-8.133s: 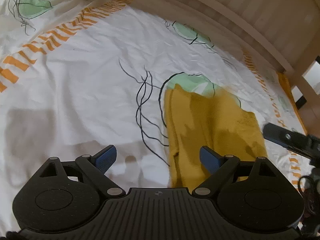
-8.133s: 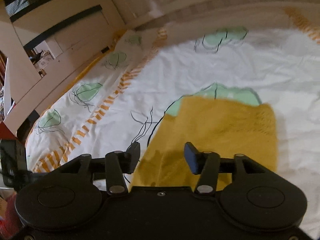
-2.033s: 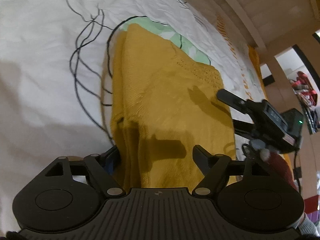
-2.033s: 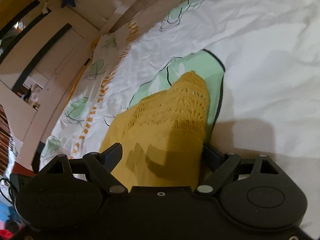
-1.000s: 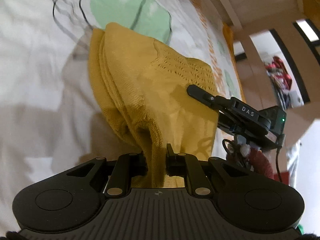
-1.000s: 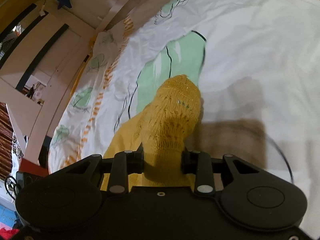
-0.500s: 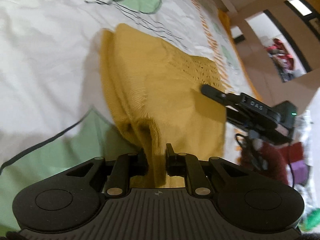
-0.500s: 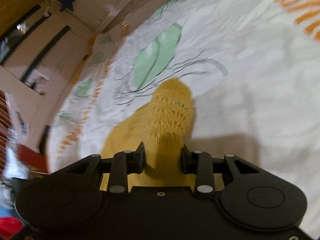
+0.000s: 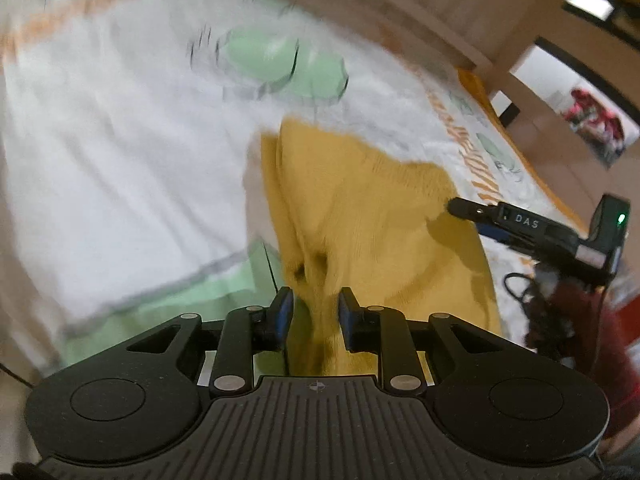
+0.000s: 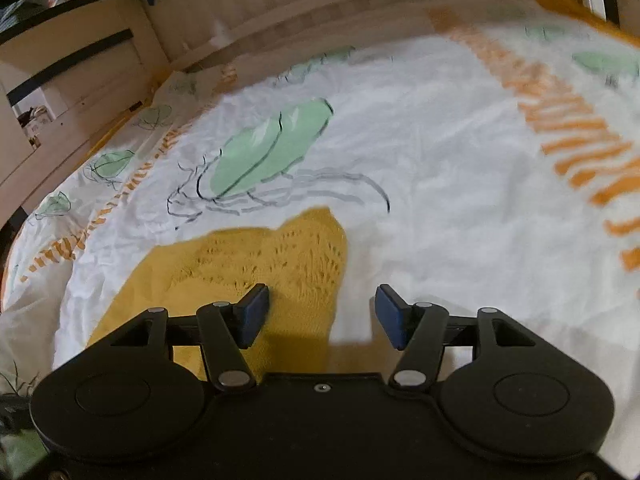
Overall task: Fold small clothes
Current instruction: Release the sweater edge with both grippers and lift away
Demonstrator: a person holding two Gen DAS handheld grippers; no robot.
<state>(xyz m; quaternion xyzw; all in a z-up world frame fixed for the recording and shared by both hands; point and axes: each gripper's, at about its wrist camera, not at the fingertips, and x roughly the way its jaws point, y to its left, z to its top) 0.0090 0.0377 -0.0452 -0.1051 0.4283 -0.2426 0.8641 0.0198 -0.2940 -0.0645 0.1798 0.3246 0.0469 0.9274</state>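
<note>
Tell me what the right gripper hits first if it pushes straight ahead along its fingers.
Probably the yellow knit garment at its right edge, or the bed sheet beside it; the right gripper stands open over that edge, and depth is unclear.

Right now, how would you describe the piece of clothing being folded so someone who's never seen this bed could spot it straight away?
Look at the white bedsheet printed with green leaves and orange stripes, inside the pale wooden bed frame. On the sheet lies a mustard-yellow knitted garment, the only solid-coloured thing there. Its openwork lace pattern along one edge sets it apart from the flat printed sheet around it.
</note>
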